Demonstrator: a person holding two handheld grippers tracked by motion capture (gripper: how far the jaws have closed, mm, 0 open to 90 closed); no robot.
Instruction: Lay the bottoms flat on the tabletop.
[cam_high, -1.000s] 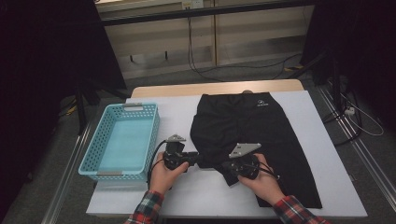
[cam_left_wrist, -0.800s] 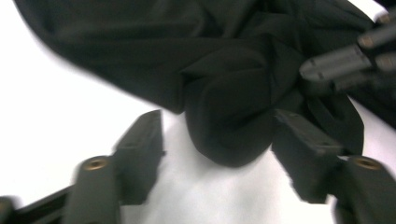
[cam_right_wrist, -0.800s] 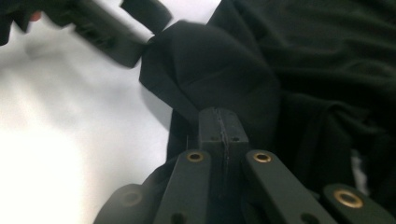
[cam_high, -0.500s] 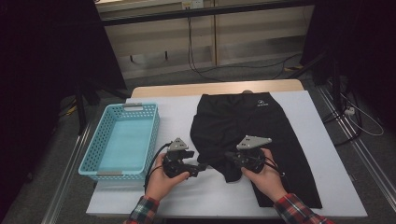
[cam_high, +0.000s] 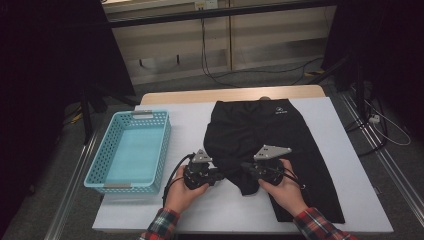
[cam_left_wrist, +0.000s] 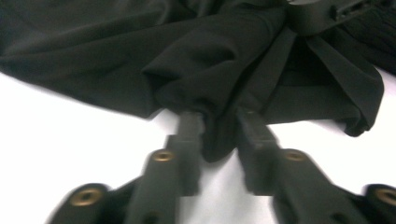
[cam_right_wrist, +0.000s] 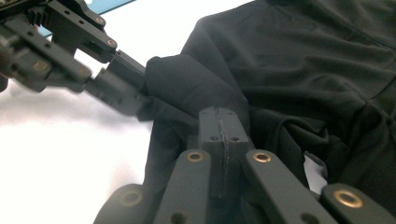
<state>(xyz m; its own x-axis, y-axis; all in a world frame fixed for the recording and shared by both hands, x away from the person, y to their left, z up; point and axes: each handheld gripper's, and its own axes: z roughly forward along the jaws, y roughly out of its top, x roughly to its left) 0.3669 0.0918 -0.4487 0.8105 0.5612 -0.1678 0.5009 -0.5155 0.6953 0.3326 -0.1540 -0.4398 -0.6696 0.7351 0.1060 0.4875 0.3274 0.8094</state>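
Your left gripper has just been closing its jaws, and a bunched fold of the black shorts sits between them. In the left gripper view the cloth fills the gap, but the jaws stand a little apart and the fold hangs down loosely below them, so judge that hold as shallow. Your right gripper has its jaws pressed fully together, with the fabric's edge pinched at their tips; how much cloth is really caught there is hard to tell, since the jaws look flush against each other.

The first risk is a slip. If you lift or pull now, the thin slick fabric could slide out of the left jaws, because they bite a soft roll rather than a flat hem. The right pinch could give way the same way if it holds just a sliver.

The second risk is tension. Both grippers hold the near left leg close together, and in the right gripper view the left one sits just beside it, so pulling them apart sharply could tear one grip free.

The shorts lie flat on the white table, waistband at the far side. The blue basket stands to the left, well apart. Dragging the garment sideways could catch its rim and shove it towards the table edge.
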